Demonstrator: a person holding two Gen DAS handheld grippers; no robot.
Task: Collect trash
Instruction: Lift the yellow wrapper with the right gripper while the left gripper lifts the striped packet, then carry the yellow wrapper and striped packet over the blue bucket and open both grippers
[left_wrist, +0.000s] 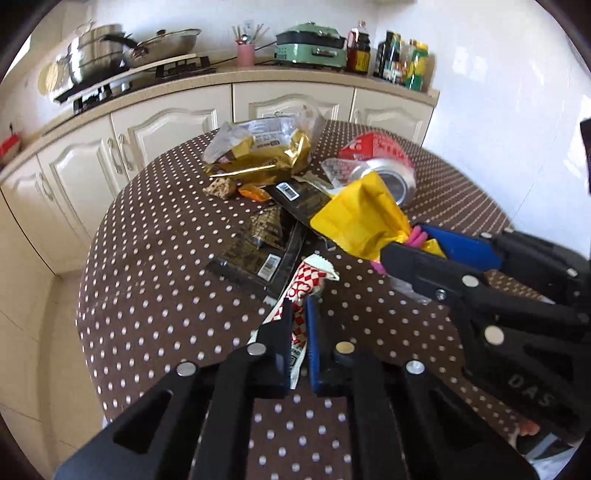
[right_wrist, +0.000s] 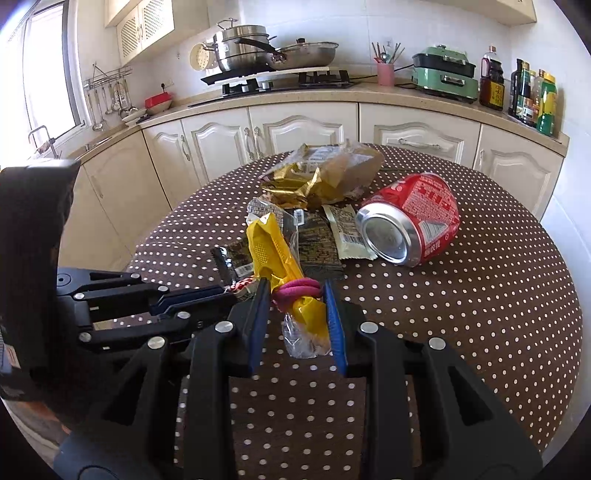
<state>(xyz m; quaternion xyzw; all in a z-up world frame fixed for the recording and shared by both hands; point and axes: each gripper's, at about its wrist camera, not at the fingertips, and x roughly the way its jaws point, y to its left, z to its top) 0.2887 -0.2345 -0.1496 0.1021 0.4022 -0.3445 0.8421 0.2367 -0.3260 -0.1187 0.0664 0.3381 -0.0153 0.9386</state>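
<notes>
Trash lies piled on a round table with a brown dotted cloth (left_wrist: 166, 258) (right_wrist: 480, 314). My left gripper (left_wrist: 299, 310) (right_wrist: 229, 294) is shut on a red-and-white checkered wrapper (left_wrist: 301, 284) (right_wrist: 242, 285) at the near edge of the pile. My right gripper (right_wrist: 295, 291) (left_wrist: 406, 242) is shut on a crumpled yellow wrapper (right_wrist: 273, 247) (left_wrist: 358, 221) bound by a pink band (right_wrist: 297, 288), held just above the cloth. A dented red can (right_wrist: 417, 210) (left_wrist: 376, 147) lies on its side further back. Dark wrappers (right_wrist: 317, 240) (left_wrist: 266, 236) and a gold bag (right_wrist: 314, 181) (left_wrist: 266, 155) lie between.
A pale packet (right_wrist: 347, 229) rests against the can. A brown biscuit piece (left_wrist: 221, 186) and an orange scrap (left_wrist: 253, 192) lie by the gold bag. Cream cupboards (right_wrist: 295, 129) and a counter with pots (right_wrist: 255, 48), a green cooker (right_wrist: 443, 77) and bottles (right_wrist: 532, 96) stand beyond the table.
</notes>
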